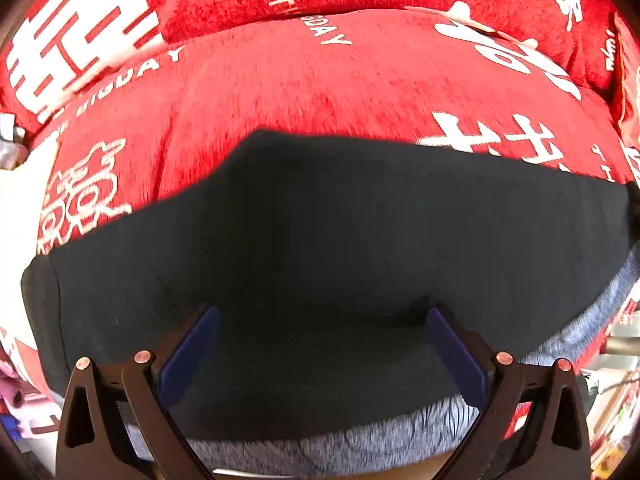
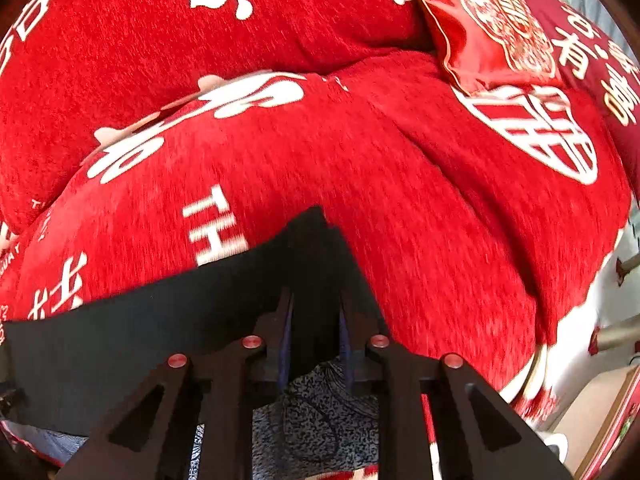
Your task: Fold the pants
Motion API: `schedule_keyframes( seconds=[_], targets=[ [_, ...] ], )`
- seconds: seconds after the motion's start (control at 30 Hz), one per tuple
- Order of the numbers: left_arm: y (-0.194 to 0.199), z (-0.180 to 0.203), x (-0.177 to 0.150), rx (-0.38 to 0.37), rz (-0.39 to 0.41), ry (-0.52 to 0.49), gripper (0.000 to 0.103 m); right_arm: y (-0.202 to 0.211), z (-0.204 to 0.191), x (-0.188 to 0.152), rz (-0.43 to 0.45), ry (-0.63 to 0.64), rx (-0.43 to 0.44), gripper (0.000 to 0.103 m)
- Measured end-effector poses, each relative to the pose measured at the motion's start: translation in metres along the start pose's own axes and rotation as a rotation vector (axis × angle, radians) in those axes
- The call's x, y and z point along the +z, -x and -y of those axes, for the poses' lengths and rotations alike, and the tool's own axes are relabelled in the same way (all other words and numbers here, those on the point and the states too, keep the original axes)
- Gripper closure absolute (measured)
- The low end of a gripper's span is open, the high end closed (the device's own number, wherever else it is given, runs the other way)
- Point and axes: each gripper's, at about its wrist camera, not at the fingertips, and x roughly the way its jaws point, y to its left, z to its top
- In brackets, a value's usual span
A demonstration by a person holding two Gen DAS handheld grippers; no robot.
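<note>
The black pants [image 1: 320,240] lie spread across a red sofa cover. My left gripper [image 1: 322,314] hovers just over them, pointing steeply down. Its blue pads [image 1: 192,348] stand wide apart and the cloth under them lies flat, not pinched. In the right wrist view the pants [image 2: 120,340] run off to the left, and one corner peaks up between the fingers. My right gripper [image 2: 315,294] has its jaws drawn close, pinching that black corner. A grey-blue patterned cloth [image 2: 328,412] shows beneath the pants' near edge; whether it belongs to them I cannot tell.
The red sofa cover [image 1: 320,92] with white lettering fills both views, with back cushions [image 2: 140,40] behind. A red and gold embroidered pillow [image 2: 492,20] leans at the back right. Bright floor and clutter [image 2: 600,380] lie past the seat's right edge.
</note>
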Motion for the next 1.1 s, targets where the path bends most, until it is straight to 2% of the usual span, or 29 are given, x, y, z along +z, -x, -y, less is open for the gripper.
schedule_keyframes(
  seconds=[0.03, 0.07, 0.13, 0.17, 0.2, 0.27, 0.33, 0.4, 0.47, 0.53, 0.6, 0.63, 0.73, 0.77, 0.83, 0.9, 0.97, 1.0, 1.03, 1.1],
  targets=[
    [-0.007, 0.004, 0.003, 0.018, -0.02, -0.006, 0.0, -0.004, -0.004, 0.001, -0.031, 0.01, -0.021, 0.081],
    [-0.011, 0.004, 0.005, 0.013, -0.03, 0.001, 0.0, -0.008, -0.001, 0.003, -0.036, 0.015, -0.031, 0.075],
    [-0.005, 0.0, 0.003, -0.012, -0.023, 0.032, 0.0, 0.005, 0.0, -0.003, -0.029, -0.005, -0.1, 0.053],
    [-0.004, 0.002, 0.002, -0.025, -0.016, 0.037, 0.0, 0.015, -0.003, -0.006, -0.014, -0.013, -0.138, 0.031],
    [0.0, 0.005, 0.003, -0.037, -0.005, 0.041, 0.0, 0.026, -0.006, -0.009, 0.021, -0.008, -0.152, 0.022],
    [0.005, 0.017, 0.006, -0.051, 0.015, 0.035, 0.0, 0.053, -0.034, -0.018, 0.09, 0.053, -0.128, 0.022],
    [0.006, 0.035, 0.014, -0.06, 0.032, 0.024, 0.0, 0.064, -0.076, -0.031, 0.088, 0.156, -0.037, 0.022],
    [0.002, 0.048, 0.019, -0.05, 0.027, 0.031, 0.0, 0.06, -0.137, -0.055, 0.006, 0.321, 0.135, 0.022],
    [-0.002, 0.047, 0.021, -0.031, 0.023, 0.062, 0.0, 0.049, -0.184, -0.077, -0.073, 0.442, 0.217, 0.022],
    [-0.006, 0.042, 0.021, -0.008, 0.026, 0.083, 0.0, 0.037, -0.22, -0.095, -0.083, 0.553, 0.148, 0.022],
    [-0.015, 0.029, 0.021, 0.009, 0.011, 0.101, 0.0, 0.032, -0.233, -0.099, -0.065, 0.586, 0.126, 0.02],
    [-0.017, 0.024, 0.022, -0.031, 0.004, 0.115, 0.0, 0.03, -0.233, -0.095, -0.062, 0.578, 0.139, 0.018],
    [-0.018, 0.014, 0.025, -0.033, 0.0, 0.106, 0.0, 0.016, -0.206, -0.07, -0.1, 0.496, 0.172, 0.014],
    [-0.018, 0.011, 0.026, -0.041, -0.004, 0.107, 0.0, 0.013, -0.193, -0.059, -0.108, 0.459, 0.16, 0.014],
    [-0.018, 0.002, 0.025, -0.043, -0.009, 0.109, 0.0, 0.005, -0.164, -0.043, -0.101, 0.407, 0.061, 0.013],
    [-0.017, -0.002, 0.023, -0.051, -0.012, 0.103, 0.0, -0.005, -0.124, -0.032, -0.114, 0.321, 0.001, 0.0],
    [-0.016, -0.005, 0.019, -0.05, -0.018, 0.083, 0.0, -0.01, -0.083, -0.026, -0.139, 0.203, 0.053, 0.0],
    [-0.014, -0.006, 0.016, -0.044, -0.019, 0.076, 0.0, -0.008, -0.063, -0.027, -0.133, 0.153, 0.045, 0.0],
    [-0.012, -0.007, 0.013, -0.037, -0.024, 0.076, 0.0, -0.003, -0.049, -0.03, -0.13, 0.128, 0.003, 0.0],
    [-0.005, -0.006, 0.0, -0.049, -0.026, 0.071, 0.0, 0.009, -0.04, -0.038, -0.119, 0.105, -0.012, 0.001]
  ],
)
